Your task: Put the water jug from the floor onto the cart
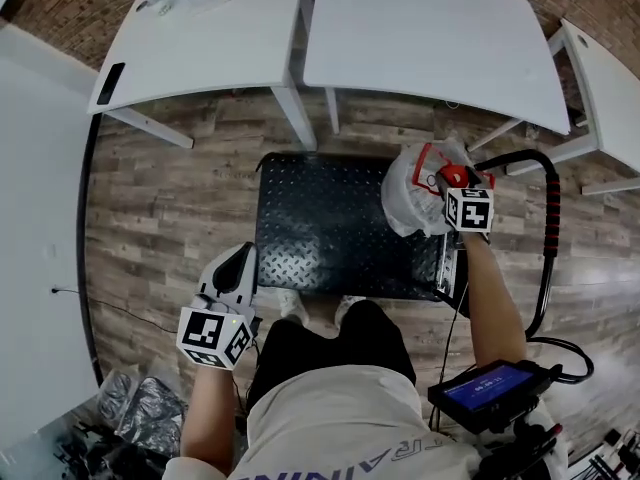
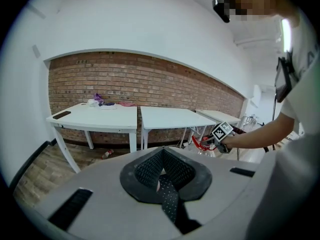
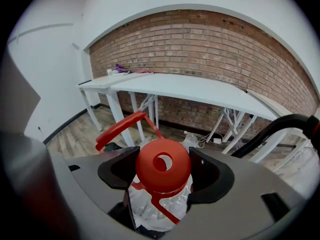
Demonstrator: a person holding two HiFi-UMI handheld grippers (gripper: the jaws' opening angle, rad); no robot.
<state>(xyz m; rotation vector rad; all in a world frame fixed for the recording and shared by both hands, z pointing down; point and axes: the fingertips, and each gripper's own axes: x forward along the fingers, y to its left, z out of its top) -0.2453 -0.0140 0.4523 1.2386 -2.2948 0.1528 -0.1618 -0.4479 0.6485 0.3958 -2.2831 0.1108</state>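
The water jug (image 1: 412,196) is clear plastic with a red cap (image 3: 163,166) and a red carry handle (image 3: 119,127). It hangs over the right end of the black cart deck (image 1: 320,223); whether it rests on the deck I cannot tell. My right gripper (image 1: 455,183) is shut on the jug's capped neck, one jaw on each side of the cap. My left gripper (image 1: 238,260) is low at the cart's near left corner, shut and empty, its pads (image 2: 161,176) meeting. From the left gripper view the jug (image 2: 206,145) shows far to the right.
The cart's black push handle with red grips (image 1: 550,218) curves up on the right. White tables (image 1: 430,38) stand beyond the cart in front of a brick wall. A device with a blue screen (image 1: 490,388) sits at my right hip. Grey bags (image 1: 140,408) lie bottom left.
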